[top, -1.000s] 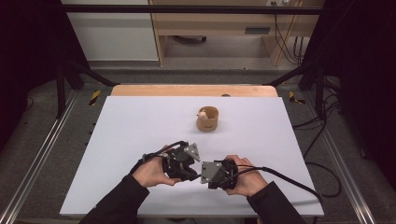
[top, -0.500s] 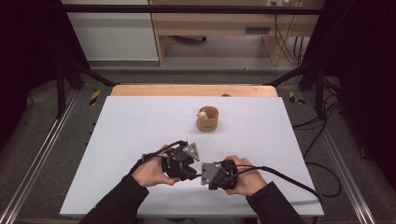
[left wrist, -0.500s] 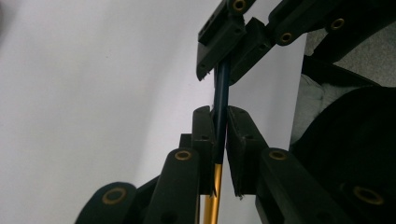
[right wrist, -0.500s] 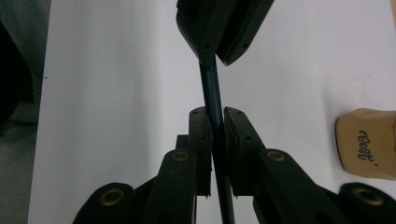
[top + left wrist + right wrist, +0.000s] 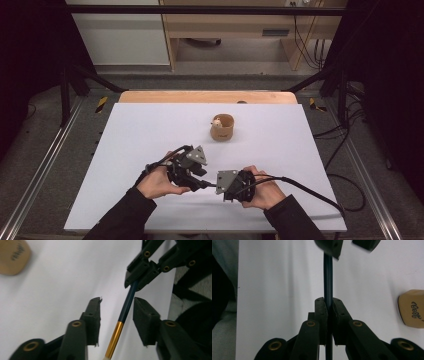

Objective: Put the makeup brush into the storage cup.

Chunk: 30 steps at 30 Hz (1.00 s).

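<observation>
Your right gripper is clamped on the dark blue brush handle, which runs straight up from its jaws. Above it, the left gripper stands parted around the handle. A wooden cup lies right of the handle on the white table.

the brush's tip runs off the left gripper view's bottom edge.

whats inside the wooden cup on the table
From the high view, one small pale thing pokes up at the rim of the cup; what it is cannot be told. The cup's wall hides the rest of the inside.
</observation>
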Available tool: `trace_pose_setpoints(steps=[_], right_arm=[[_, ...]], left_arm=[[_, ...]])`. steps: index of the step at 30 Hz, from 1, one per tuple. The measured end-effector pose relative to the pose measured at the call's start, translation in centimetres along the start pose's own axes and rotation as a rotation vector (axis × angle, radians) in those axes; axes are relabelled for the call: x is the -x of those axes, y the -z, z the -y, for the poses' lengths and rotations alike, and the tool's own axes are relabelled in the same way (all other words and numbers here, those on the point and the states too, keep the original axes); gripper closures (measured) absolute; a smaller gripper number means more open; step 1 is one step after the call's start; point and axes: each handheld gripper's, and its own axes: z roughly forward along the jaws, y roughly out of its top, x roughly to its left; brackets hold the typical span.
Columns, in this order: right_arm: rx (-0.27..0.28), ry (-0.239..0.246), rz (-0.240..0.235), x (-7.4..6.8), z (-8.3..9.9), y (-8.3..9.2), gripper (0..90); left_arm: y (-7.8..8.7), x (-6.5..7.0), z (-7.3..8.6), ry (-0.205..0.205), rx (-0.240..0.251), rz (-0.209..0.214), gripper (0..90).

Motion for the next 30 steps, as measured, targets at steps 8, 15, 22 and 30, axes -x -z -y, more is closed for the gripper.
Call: trace_pose_setpoints(steps=[8, 15, 22, 30], right_arm=[[0.026, -0.081, 0.007, 0.6, 0.7, 0.1, 84.3], [0.067, -0.135, 0.025, 0.8, 1.6, 0.4, 84.2], [0.115, -0.219, 0.052, 0.9, 2.6, 0.6, 84.2], [0.181, -0.302, 0.073, 0.8, 3.6, 0.7, 84.1]], left_arm=[[2.1, -1.2, 1.5, 0.058, 0.114, -0.096, 36.8], [2.8, -1.5, 3.0, 0.14, 0.204, -0.156, 28.8], [3.3, -1.3, 4.3, 0.198, 0.321, -0.199, 20.5], [3.1, -0.9, 5.5, 0.243, 0.399, -0.224, 15.4]])
